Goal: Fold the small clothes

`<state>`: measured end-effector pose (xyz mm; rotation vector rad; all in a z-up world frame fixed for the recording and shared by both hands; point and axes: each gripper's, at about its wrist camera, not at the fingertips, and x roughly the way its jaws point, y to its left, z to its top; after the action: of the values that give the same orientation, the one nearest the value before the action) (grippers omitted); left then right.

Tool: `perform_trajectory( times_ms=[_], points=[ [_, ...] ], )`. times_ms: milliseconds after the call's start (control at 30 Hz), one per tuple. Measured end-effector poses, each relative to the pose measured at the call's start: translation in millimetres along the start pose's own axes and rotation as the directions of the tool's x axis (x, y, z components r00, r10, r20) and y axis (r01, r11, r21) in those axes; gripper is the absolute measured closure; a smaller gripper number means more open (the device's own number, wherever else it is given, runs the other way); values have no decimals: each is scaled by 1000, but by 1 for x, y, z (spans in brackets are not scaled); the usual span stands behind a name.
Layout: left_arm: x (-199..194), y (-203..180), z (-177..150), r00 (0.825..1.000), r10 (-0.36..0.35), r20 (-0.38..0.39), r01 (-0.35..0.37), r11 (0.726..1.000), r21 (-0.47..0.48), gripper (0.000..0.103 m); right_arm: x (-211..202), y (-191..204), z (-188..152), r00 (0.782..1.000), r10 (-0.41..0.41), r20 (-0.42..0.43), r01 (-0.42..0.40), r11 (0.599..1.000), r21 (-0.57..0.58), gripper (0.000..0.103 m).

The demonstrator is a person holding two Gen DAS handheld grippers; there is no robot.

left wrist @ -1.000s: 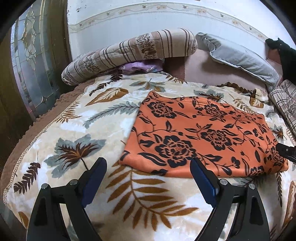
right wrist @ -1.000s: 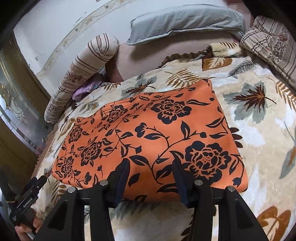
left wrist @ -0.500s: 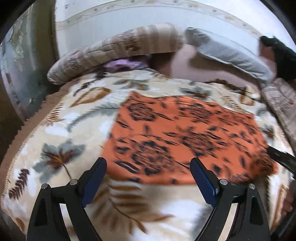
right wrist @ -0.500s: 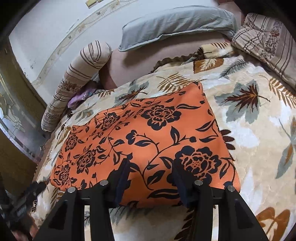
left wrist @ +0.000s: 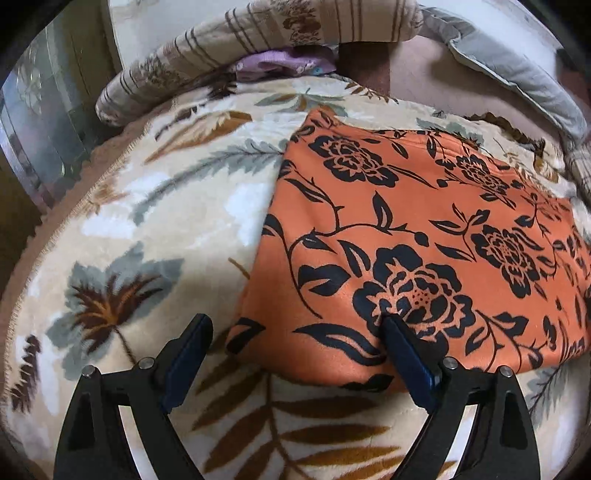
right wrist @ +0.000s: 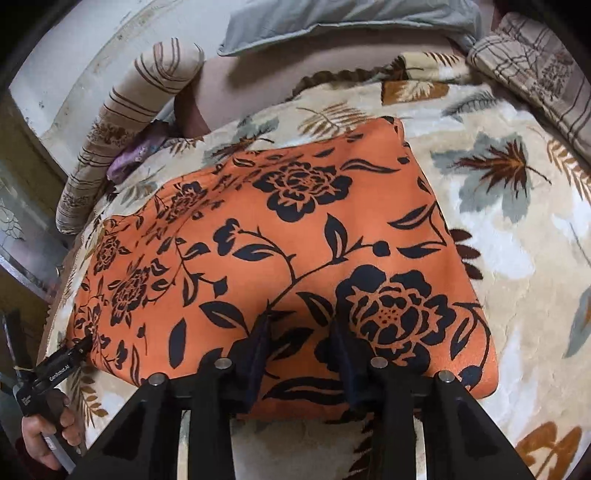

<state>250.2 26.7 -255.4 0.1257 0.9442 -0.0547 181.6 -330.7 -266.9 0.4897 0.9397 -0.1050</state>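
Observation:
An orange cloth with black flowers (left wrist: 424, 229) lies flat and folded on a leaf-patterned blanket (left wrist: 166, 221). My left gripper (left wrist: 295, 332) is wide open at the cloth's near left corner: its right finger is over the fabric and its left finger over the blanket. In the right wrist view, the same cloth (right wrist: 295, 229) fills the middle. My right gripper (right wrist: 299, 332) sits low over the cloth's near edge with its jaws closing. Fabric lies flat between the fingers, not pinched. The left gripper (right wrist: 74, 354) also shows at the cloth's far left corner, held by a hand (right wrist: 48, 432).
A striped bolster pillow (left wrist: 295, 29) and a grey pillow (left wrist: 517, 74) lie along the wall behind the cloth, with a purple garment (left wrist: 280, 61) tucked under the bolster. Another striped pillow (right wrist: 535, 74) sits at the far right. A glass panel (left wrist: 29, 129) borders the bed's left side.
My left gripper came down and forward to the cloth's near left corner, which now looks much larger. My right gripper sank onto the near edge and its fingers drew closer together.

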Motion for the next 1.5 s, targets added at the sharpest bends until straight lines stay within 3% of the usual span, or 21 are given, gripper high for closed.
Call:
perform_trajectory(
  times_ms=[133, 400, 467, 500, 567, 700, 767, 833, 933, 1000, 1133, 1200, 1300, 1400, 1500],
  points=[
    [-18, -2, -8, 999, 4, 33, -4, 1000, 15, 9, -19, -11, 0, 995, 89, 42, -92, 994, 67, 63],
    [-45, 10, -29, 993, -104, 61, 108, 992, -63, 9, -51, -28, -8, 976, 196, 92, -208, 965, 157, 63],
    [-47, 8, -35, 988, -146, 57, 149, 987, -57, 9, -51, -28, -10, 970, 232, 77, -242, 956, 165, 56],
    [-48, 6, -36, 985, -163, 57, 166, 985, -50, 9, -51, -28, -12, 964, 256, 69, -265, 948, 176, 46],
    [-48, 4, -36, 974, -219, 58, 222, 974, -46, 9, -50, -28, -16, 950, 308, 49, -312, 929, 199, 45],
    [-35, 8, -31, 933, -358, 36, 360, 924, -128, 9, -37, -34, -26, 910, 414, -3, -395, 870, 295, 45],
    [-25, 12, -28, 898, -439, 26, 436, 880, -188, 9, -25, -41, -31, 894, 448, -30, -407, 837, 366, 45],
    [-17, 13, -25, 869, -493, 29, 485, 842, -235, 9, -16, -46, -33, 883, 467, -53, -407, 816, 411, 45],
    [-10, 14, -22, 841, -539, 52, 531, 800, -279, 10, -4, -55, -37, 864, 499, -70, -409, 775, 482, 45],
    [-8, 14, -19, 835, -546, 64, 539, 789, -296, 17, 0, -61, -38, 868, 493, -64, -395, 762, 513, 45],
    [-2, 14, -18, 853, -519, 63, 511, 802, -309, 44, 6, -71, -35, 886, 463, -35, -373, 754, 541, 45],
    [-1, 16, -17, 858, -508, 73, 503, 804, -319, 52, 7, -74, -31, 900, 435, -22, -355, 761, 543, 45],
    [-1, 20, -17, 852, -516, 93, 514, 789, -336, 53, 9, -73, -20, 917, 398, -9, -336, 786, 519, 45],
    [-1, 20, -16, 857, -504, 106, 508, 794, -334, 52, 6, -70, -10, 934, 357, 22, -323, 814, 482, 45],
    [2, 20, -16, 858, -504, 99, 504, 792, -345, 41, -1, -64, -4, 943, 327, 53, -317, 844, 433, 45]
  ],
)
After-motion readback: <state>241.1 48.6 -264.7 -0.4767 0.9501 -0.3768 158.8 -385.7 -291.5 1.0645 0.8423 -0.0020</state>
